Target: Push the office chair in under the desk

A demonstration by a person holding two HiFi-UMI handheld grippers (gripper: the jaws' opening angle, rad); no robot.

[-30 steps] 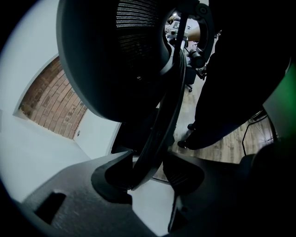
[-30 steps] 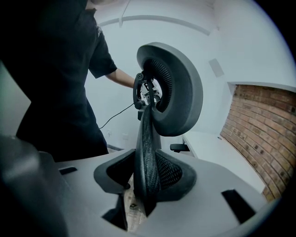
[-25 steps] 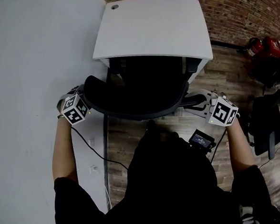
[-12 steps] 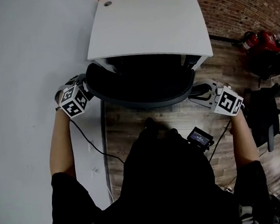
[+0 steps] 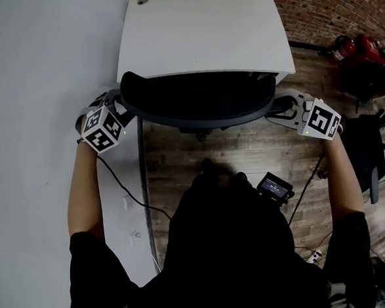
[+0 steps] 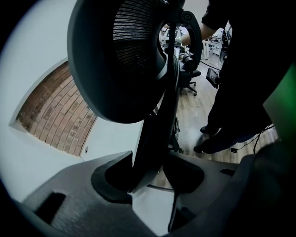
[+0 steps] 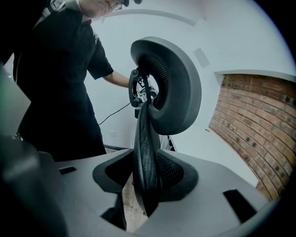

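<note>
Since a second ago the office chair (image 5: 203,95) has rolled toward 12 o'clock and both grippers have gone with it. Most of it now sits tucked beneath the desk (image 5: 200,39), and only the curved backrest (image 5: 195,116) shows along the desk's near edge. At 9 o'clock of the chair, our left gripper (image 5: 119,107) is clamped on the backrest's left rim, which runs up between its jaws. Holding the rim, we judge, lets us steer as well as push. At 3 o'clock, our right gripper (image 5: 279,111) has the right rim's mesh between its jaws (they have just been easing wider, yet appear to bear on it on both sides). One grip on each side keeps the chair square to the desk. We judge the push nearly done, with little travel left.
</note>
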